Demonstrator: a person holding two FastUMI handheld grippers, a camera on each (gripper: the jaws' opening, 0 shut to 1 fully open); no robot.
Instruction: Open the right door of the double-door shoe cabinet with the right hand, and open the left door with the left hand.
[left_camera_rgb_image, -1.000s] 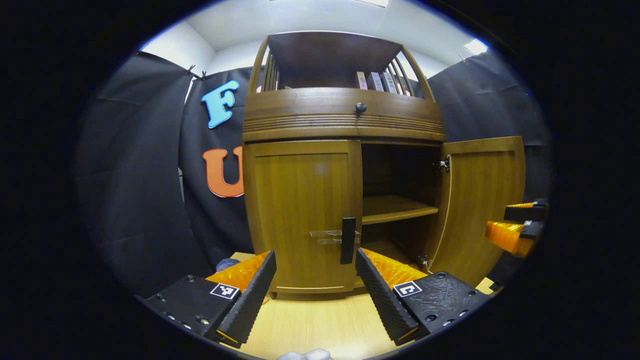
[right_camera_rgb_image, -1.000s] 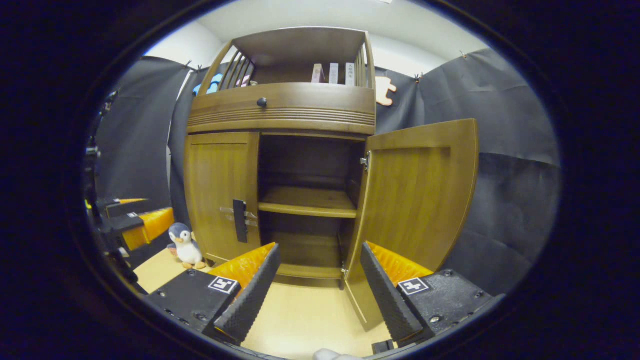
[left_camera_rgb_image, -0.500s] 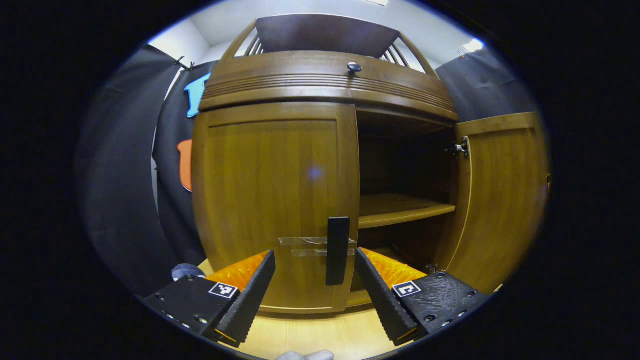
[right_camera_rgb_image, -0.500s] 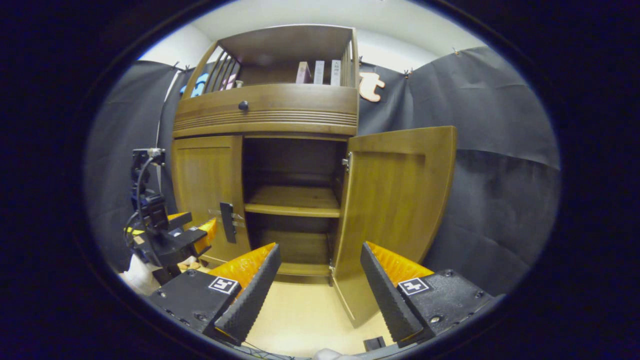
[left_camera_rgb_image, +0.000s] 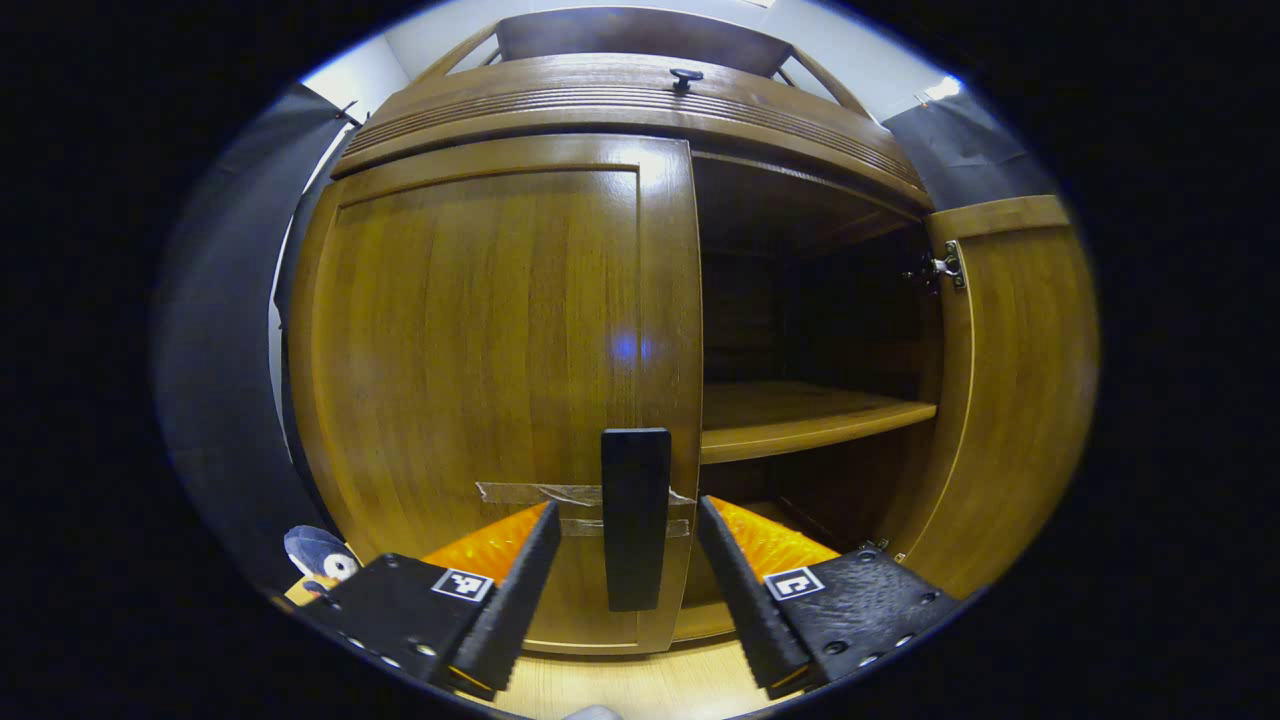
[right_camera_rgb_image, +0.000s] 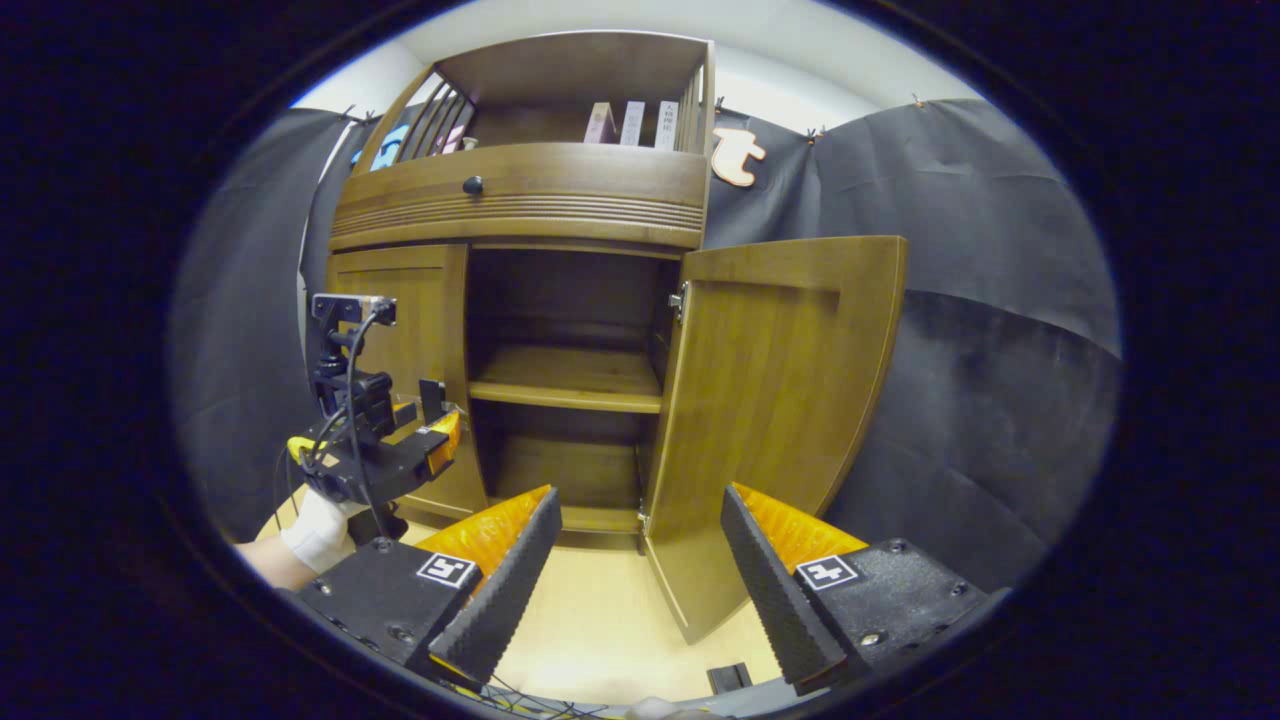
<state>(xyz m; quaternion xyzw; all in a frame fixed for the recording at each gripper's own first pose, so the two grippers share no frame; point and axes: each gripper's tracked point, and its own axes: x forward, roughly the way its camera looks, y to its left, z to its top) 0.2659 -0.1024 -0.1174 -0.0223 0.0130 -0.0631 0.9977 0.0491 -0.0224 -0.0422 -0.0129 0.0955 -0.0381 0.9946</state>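
The wooden shoe cabinet's left door (left_camera_rgb_image: 480, 350) is closed, with a dark upright handle (left_camera_rgb_image: 635, 520) near its inner edge. My left gripper (left_camera_rgb_image: 625, 515) is open, one finger on each side of that handle, close to it but not pressing. The right door (left_camera_rgb_image: 1010, 380) stands swung open, showing the inner shelf (left_camera_rgb_image: 800, 420). In the right gripper view my right gripper (right_camera_rgb_image: 640, 500) is open and holds nothing, a little back from the open right door (right_camera_rgb_image: 780, 420). There the left gripper (right_camera_rgb_image: 430, 440) sits at the left door's handle (right_camera_rgb_image: 432, 398), held by a gloved hand (right_camera_rgb_image: 315, 525).
A drawer with a round knob (right_camera_rgb_image: 472, 185) runs above the doors, and books (right_camera_rgb_image: 630, 122) stand on the top shelf. A small penguin toy (left_camera_rgb_image: 318, 555) sits on the floor at the cabinet's left. Pale wooden floor (right_camera_rgb_image: 600, 620) lies before the cabinet.
My left gripper has moved in toward the left door until its handle stands between the fingers. The right gripper has shifted slightly; the right door stays open.
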